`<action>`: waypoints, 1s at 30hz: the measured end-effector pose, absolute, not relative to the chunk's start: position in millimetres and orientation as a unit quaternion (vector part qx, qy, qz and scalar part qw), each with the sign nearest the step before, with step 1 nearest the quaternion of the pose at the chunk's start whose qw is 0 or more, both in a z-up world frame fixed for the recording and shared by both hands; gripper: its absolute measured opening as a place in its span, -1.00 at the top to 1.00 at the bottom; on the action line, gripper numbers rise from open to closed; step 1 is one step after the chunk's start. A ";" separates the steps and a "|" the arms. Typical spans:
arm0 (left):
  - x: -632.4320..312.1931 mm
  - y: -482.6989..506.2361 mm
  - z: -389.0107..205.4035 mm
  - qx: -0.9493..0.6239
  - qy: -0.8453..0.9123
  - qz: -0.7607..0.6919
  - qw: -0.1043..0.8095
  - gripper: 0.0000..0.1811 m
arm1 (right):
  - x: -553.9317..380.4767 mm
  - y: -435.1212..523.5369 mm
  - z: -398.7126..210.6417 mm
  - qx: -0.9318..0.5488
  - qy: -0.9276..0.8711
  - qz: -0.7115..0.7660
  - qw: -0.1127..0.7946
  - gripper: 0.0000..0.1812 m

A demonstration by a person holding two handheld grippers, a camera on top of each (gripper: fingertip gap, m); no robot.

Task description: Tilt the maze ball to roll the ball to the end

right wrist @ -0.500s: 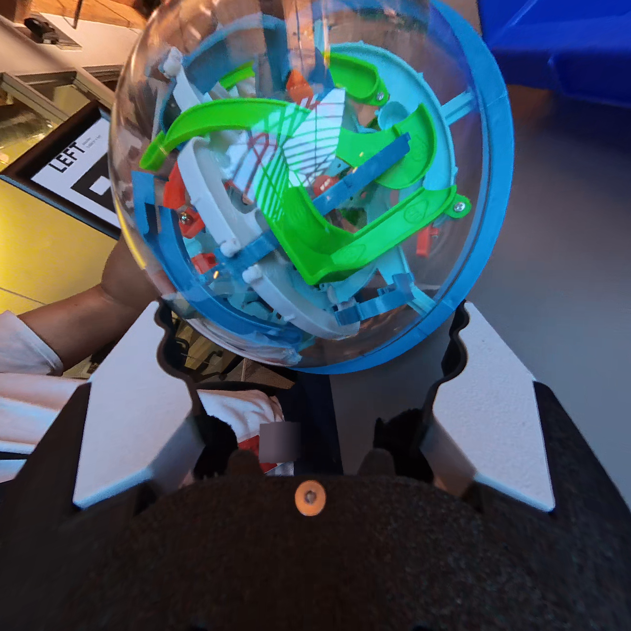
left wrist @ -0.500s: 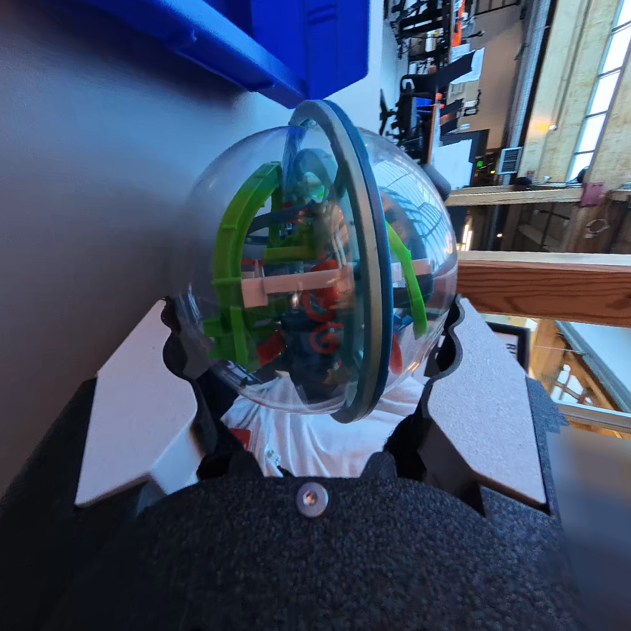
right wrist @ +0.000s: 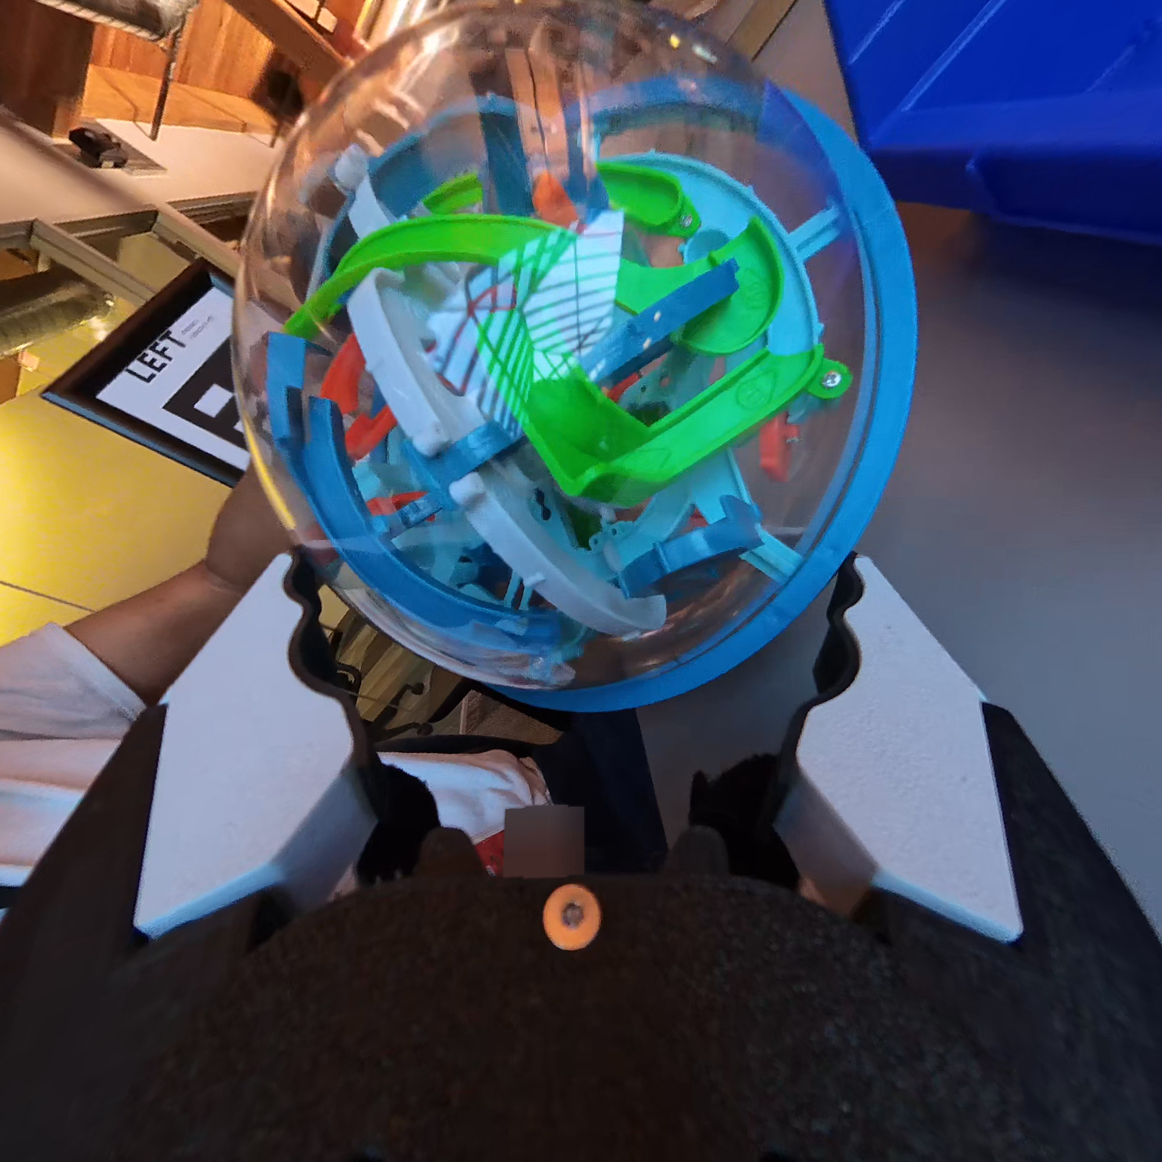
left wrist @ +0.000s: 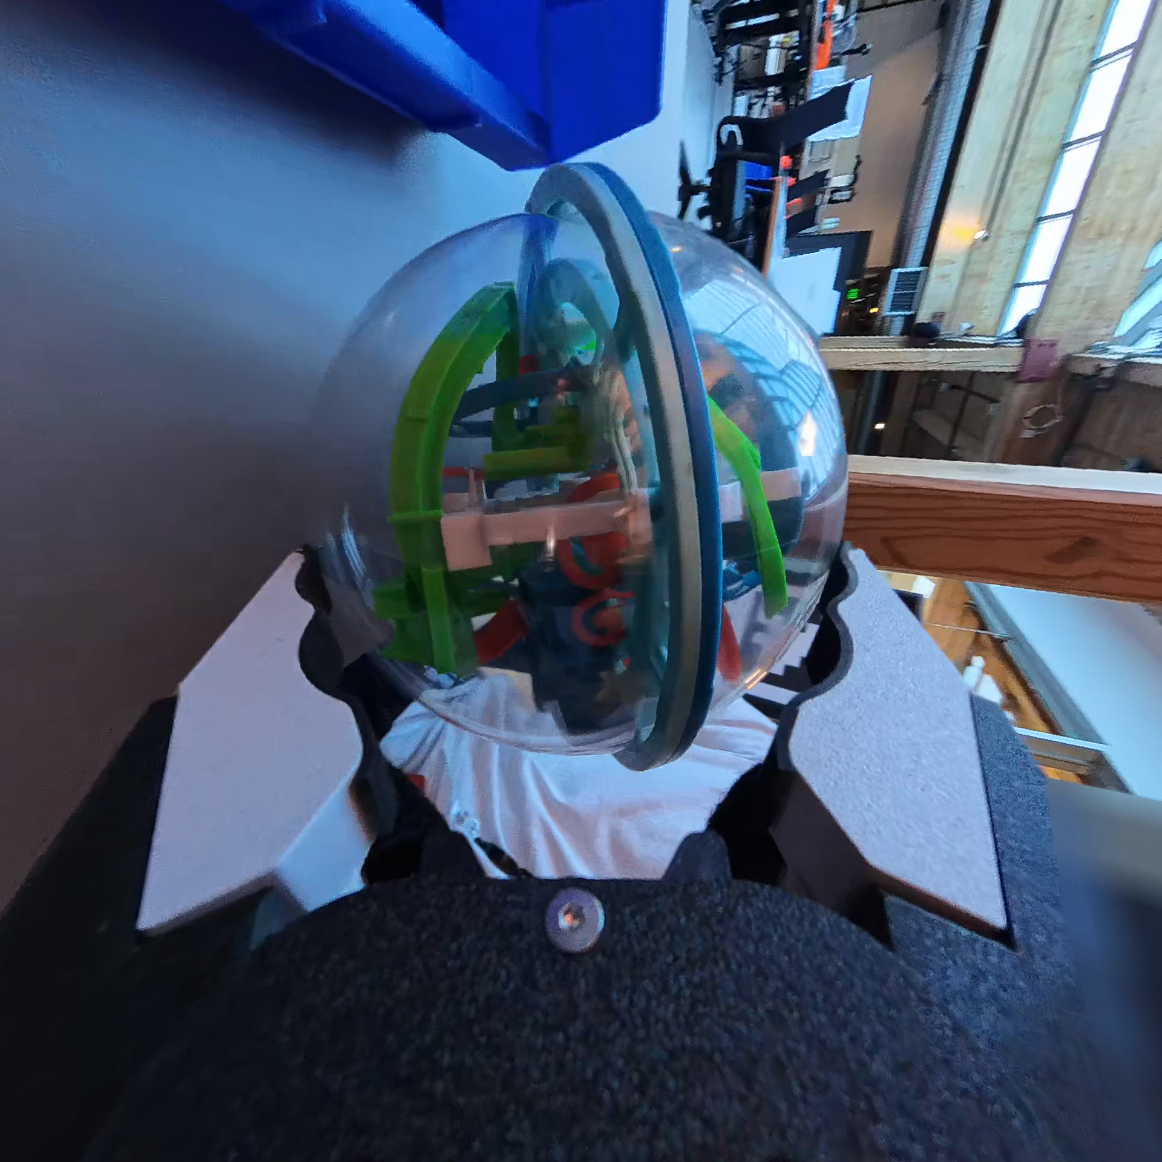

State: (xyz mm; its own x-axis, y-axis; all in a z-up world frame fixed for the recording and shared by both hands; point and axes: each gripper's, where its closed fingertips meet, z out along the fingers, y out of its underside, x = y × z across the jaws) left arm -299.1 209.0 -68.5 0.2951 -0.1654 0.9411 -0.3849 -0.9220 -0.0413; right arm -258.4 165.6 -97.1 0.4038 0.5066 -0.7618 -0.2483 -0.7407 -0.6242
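Currently we hold the maze ball point(left wrist: 585, 490) off the counter, clamped between the fingers of both the left tool point(left wrist: 569, 635) and right tool point(right wrist: 569, 629). Tilting is underway; the inner ball cannot be located. Next, tilt slowly, grip unchanged.

blue bin point(left wrist: 503, 75), wooden beam point(left wrist: 1006, 522), grey tabletop point(right wrist: 1037, 503)

Clear maze ball point(right wrist: 566, 352) (green, blue, white, orange tracks), blue rim.

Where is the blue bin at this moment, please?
The blue bin is top centre in the left wrist view, just beyond the maze ball.
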 end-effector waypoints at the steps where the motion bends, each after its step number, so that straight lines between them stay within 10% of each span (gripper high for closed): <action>1: -297.5 206.7 -70.1 0.791 -0.163 0.580 0.107 -0.65 | -255.0 165.1 -95.4 -0.764 -0.079 0.536 0.349 -0.70; 17: -264.7 161.3 -92.5 0.703 -0.144 0.669 0.194 -0.65 | -208.5 142.6 -93.5 -0.794 -0.051 0.505 0.334 -0.69; 30: -274.6 157.8 -81.3 0.667 -0.445 0.587 -0.107 -0.53 | -212.5 149.2 -72.5 -0.788 -0.074 0.498 0.353 -0.69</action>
State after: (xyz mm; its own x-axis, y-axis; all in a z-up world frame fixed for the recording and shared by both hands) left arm -274.6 157.8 -81.3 -0.0859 -0.7200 0.6886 -0.4676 -0.5812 -0.6660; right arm -212.5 149.2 -72.5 0.4926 0.4690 -0.7331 -0.2353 -0.7392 -0.6310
